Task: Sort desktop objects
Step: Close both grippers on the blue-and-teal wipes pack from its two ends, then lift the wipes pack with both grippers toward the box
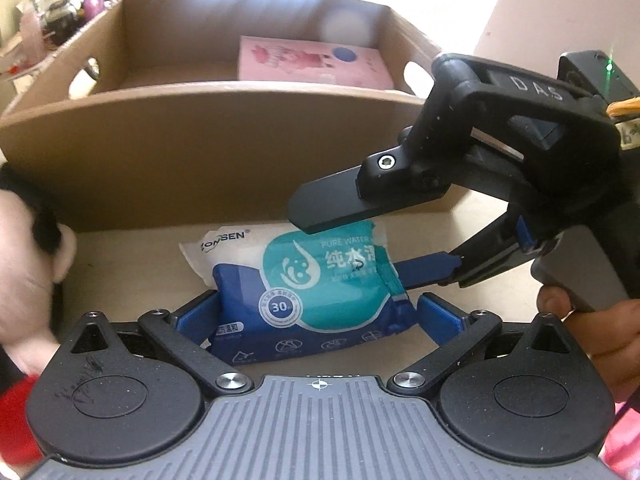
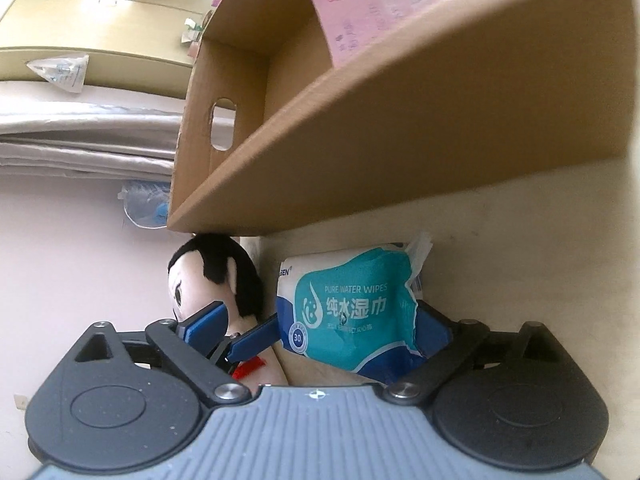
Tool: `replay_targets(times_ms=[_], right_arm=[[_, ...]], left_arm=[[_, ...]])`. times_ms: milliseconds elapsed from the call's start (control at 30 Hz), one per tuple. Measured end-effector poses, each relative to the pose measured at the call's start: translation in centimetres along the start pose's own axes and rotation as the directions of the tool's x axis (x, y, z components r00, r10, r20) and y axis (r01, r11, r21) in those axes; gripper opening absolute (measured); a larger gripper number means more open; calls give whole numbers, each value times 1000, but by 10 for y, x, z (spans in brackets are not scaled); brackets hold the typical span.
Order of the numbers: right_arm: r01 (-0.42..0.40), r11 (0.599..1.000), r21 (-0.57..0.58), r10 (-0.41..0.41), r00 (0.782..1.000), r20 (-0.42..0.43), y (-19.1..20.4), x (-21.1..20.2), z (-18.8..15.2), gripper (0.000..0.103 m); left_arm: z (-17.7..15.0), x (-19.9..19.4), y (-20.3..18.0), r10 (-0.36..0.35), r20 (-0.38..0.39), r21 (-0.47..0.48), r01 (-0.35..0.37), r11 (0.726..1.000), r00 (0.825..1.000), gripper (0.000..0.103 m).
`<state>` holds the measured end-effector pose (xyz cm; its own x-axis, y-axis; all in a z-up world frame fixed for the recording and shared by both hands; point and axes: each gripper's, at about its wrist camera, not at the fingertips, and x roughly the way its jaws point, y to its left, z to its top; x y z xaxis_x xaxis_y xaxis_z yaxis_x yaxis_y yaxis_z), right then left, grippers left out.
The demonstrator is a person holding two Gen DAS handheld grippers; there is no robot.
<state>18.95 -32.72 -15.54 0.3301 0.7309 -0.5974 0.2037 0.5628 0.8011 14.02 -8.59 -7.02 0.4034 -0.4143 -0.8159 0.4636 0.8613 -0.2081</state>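
both grippers' jaws sitting wide apart round the wipes pack (image 1: 316,292) on the worktop (image 2: 520,248), probably not squeezing it

Glossy plastic wipes pack (image 1: 304,292); matt cardboard box (image 1: 200,160).

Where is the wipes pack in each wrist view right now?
Left wrist: the wipes pack lies low in the middle, on the desk before the cardboard box, between the left claw's blue pads.
Right wrist: the wipes pack sits lower centre-right, below the box, with a doll to its left.
Shared landmark: the pink book inside the box, at top right in the right wrist view.
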Motion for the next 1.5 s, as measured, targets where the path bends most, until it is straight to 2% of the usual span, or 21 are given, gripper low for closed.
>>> replay_targets(times_ms=[133, 267, 567, 833, 1000, 1100, 1400, 1500], right_arm=[[-9, 1000, 23, 8, 1000, 9, -15, -17, -7, 99], [-26, 999, 32, 25, 1000, 9, -30, -28, -11, 99], [-8, 1000, -7, 8, 1000, 8, -32, -25, -11, 99], [10, 999, -35, -10, 1000, -9, -39, -14, -9, 99], [3, 998, -68, -3, 1000, -10, -39, -13, -10, 99], [-15, 998, -61, 14, 1000, -14, -39, -12, -10, 103], [-23, 997, -68, 23, 1000, -7, -39, -10, -11, 103], [-39, 997, -69, 40, 999, 1, -41, -11, -13, 103]], left_arm=[[-11, -5, -11, -45, -6, -4, 45, 999, 999, 103], [-18, -9, -19, -61, -11, -14, 61, 998, 998, 103], [-18, -9, -16, -32, -16, -63, 31, 998, 999, 103], [-22, -7, -16, -22, -11, -64, 21, 998, 1000, 103], [-15, 2, -15, -27, -8, -72, 27, 997, 1000, 103], [-16, 3, -16, -24, -5, -73, 24, 997, 1000, 103], [-18, 3, -17, -10, 8, -72, 10, 997, 1000, 103], [-19, -7, -15, 7, 53, -91, -2, 996, 999, 103]])
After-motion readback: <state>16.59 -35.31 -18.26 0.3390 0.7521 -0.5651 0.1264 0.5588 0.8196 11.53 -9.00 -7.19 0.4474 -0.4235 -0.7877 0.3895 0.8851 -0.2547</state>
